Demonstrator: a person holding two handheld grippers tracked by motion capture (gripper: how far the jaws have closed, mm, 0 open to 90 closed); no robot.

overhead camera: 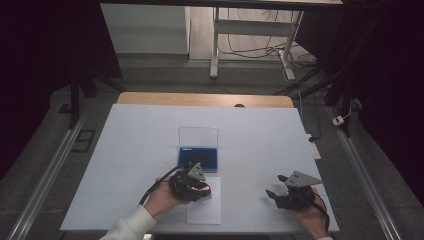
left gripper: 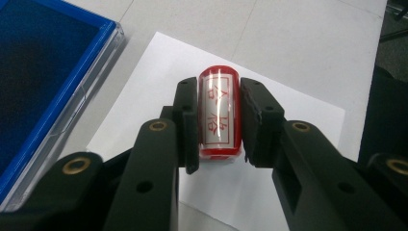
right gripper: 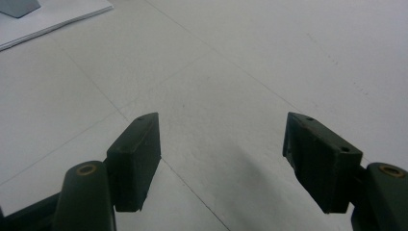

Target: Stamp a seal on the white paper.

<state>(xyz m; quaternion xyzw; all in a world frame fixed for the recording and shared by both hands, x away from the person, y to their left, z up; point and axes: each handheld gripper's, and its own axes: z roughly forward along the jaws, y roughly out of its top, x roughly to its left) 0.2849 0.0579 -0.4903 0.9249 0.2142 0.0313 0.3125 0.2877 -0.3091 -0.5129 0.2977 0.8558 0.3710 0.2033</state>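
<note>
Two grippers are on the white-covered table in the high view. The left gripper, held in the person's left hand, sits over a white sheet of paper near the table's near edge. Just beyond it lies a blue ink pad case with its clear lid standing open behind it. The right gripper rests well apart to the right, on bare table covering, held by the right hand.

Left gripper view: the left gripper has its jaws pinched on a red cylindrical stamp. The stamp lies lengthwise between the pads, its clear-covered face with red characters turned up toward the camera. Both pads press against the stamp's sides. Below it is the white sheet of paper; whether the stamp touches the paper cannot be told. The blue ink pad case lies at the left, beside the paper.

Right gripper view: the right gripper has its jaws spread wide, nothing between them, over the bare white table covering. A corner of the paper shows at upper left.
</note>
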